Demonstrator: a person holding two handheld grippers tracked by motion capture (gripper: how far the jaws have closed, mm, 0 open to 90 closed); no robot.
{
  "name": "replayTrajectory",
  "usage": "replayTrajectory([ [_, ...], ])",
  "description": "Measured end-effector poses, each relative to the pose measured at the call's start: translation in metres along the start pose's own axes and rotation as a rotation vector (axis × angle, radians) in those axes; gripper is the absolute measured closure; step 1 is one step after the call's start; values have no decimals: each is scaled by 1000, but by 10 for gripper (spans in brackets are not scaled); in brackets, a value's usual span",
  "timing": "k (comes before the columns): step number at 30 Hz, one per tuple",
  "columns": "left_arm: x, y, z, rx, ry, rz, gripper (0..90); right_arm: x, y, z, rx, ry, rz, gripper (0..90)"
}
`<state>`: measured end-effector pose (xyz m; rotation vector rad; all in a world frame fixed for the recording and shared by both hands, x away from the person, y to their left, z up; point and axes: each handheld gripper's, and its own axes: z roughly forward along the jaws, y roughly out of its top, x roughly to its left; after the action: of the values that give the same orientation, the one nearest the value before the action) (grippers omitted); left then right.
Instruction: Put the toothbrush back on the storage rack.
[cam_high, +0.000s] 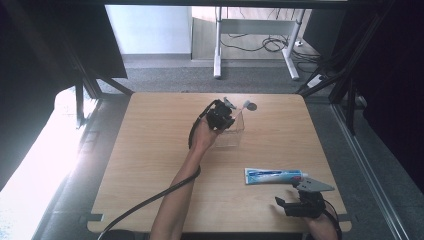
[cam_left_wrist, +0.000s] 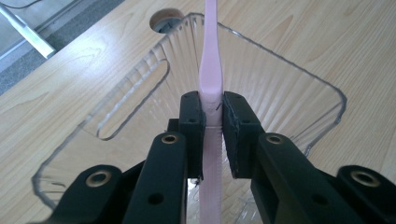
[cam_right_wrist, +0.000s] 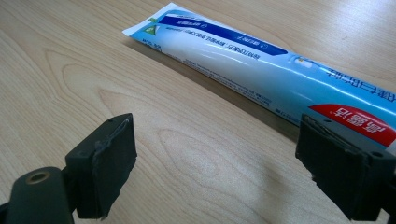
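My left gripper (cam_left_wrist: 213, 116) is shut on a pale pink toothbrush (cam_left_wrist: 211, 70), held over the open mouth of a clear ribbed plastic container (cam_left_wrist: 280, 84). In the high view this gripper (cam_high: 220, 117) sits at the container (cam_high: 232, 134) near the table's far middle. A blue and white toothpaste tube (cam_high: 274, 176) lies flat at the front right. My right gripper (cam_high: 295, 202) stands open just in front of the tube, apart from it. In the right gripper view the tube (cam_right_wrist: 261, 70) runs across the wood beyond the wide-spread jaws (cam_right_wrist: 215, 163).
The wooden table (cam_high: 150, 150) has a round cable hole (cam_high: 252, 106) at its far edge, just behind the container. A black cable (cam_high: 150, 200) trails from the left gripper toward the front edge. Dark frame posts stand at both sides.
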<state>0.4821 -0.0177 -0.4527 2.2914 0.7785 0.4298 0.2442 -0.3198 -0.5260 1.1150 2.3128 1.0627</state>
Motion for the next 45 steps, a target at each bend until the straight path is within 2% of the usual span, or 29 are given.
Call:
replayTrajectory([
  [18, -1, 1, 2, 81, 1, 9, 786, 0, 0, 1, 7, 2, -2, 128],
  [26, -2, 1, 4, 140, 15, 17, 781, 0, 0, 1, 11, 4, -4, 128],
  [27, -2, 1, 4, 143, 19, 14, 804, 0, 0, 2, 12, 4, -4, 128],
  [34, -1, 0, 4, 139, 7, 2, 772, 0, 0, 2, 11, 5, -4, 127],
  [45, -4, 4, -6, 100, 12, -5, 645, 0, 0, 1, 8, 4, -2, 128],
])
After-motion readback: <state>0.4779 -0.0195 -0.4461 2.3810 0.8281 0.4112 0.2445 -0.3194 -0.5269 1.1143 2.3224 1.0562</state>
